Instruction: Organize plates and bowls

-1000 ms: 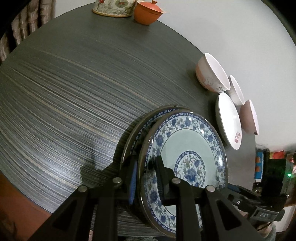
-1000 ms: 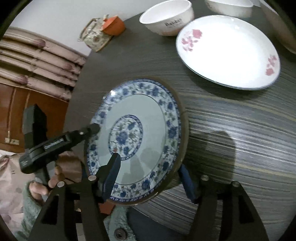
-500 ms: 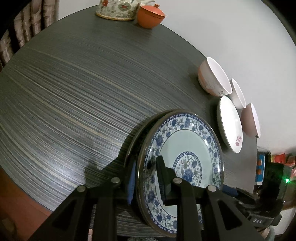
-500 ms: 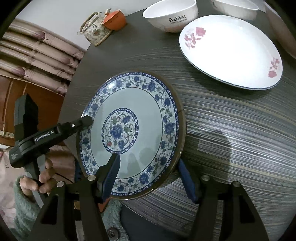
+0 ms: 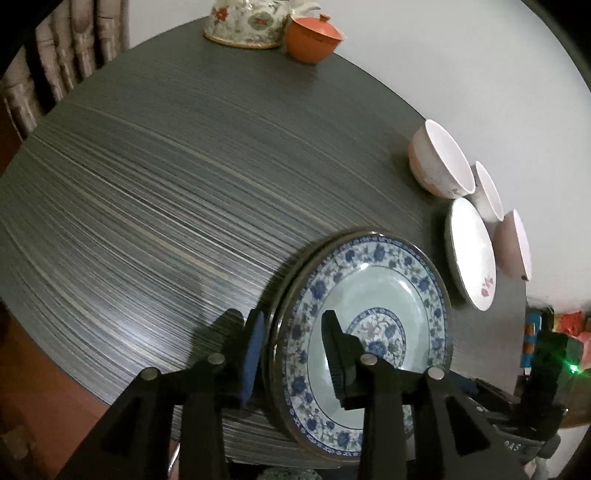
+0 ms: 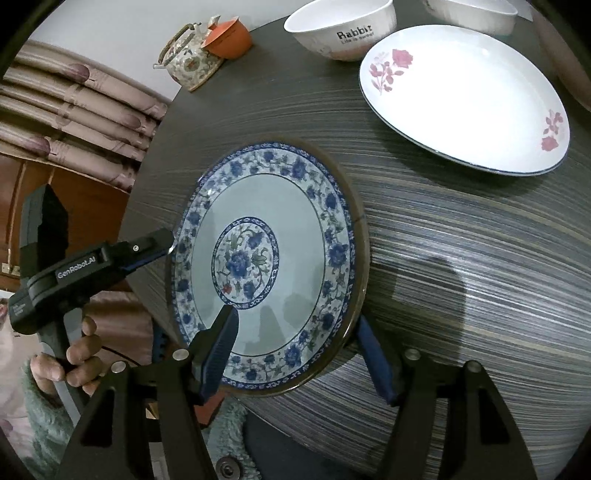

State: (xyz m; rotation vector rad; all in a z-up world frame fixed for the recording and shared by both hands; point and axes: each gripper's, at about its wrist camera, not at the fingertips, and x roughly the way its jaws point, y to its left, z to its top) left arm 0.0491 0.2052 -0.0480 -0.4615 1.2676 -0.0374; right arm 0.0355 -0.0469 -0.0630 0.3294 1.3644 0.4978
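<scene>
the round dark table (image 5: 155, 177) fills most of both views, its striped top bare and open across the whole stretch from the blue plate (image 6: 266, 266) out to the far rim. the blue plate, flower-patterned with a brown rim, lies flat near the table's near edge, part of its rim reaching that edge. beyond the blue plate, apart from it, sits a white plate (image 6: 465, 99) with pink roses, and past that a white bowl (image 6: 343, 29) lettered "rabbit", with two more bowls (image 5: 487, 192) beside it along the table's edge. a flowered teapot (image 6: 188, 62) and an orange lidded cup (image 6: 229, 37) stand touching at the far rim, well away from the blue plate. the right claw (image 6: 295, 350) is spread wide astride the blue plate's near rim, one finger over the plate's face, the other outside, neither pressing. the left claw (image 5: 291, 350) straddles the blue plate's side rim, its jaws opening with the rim between them, pads off it. a hand (image 6: 70, 362) in a fuzzy green sleeve grips its handle.
</scene>
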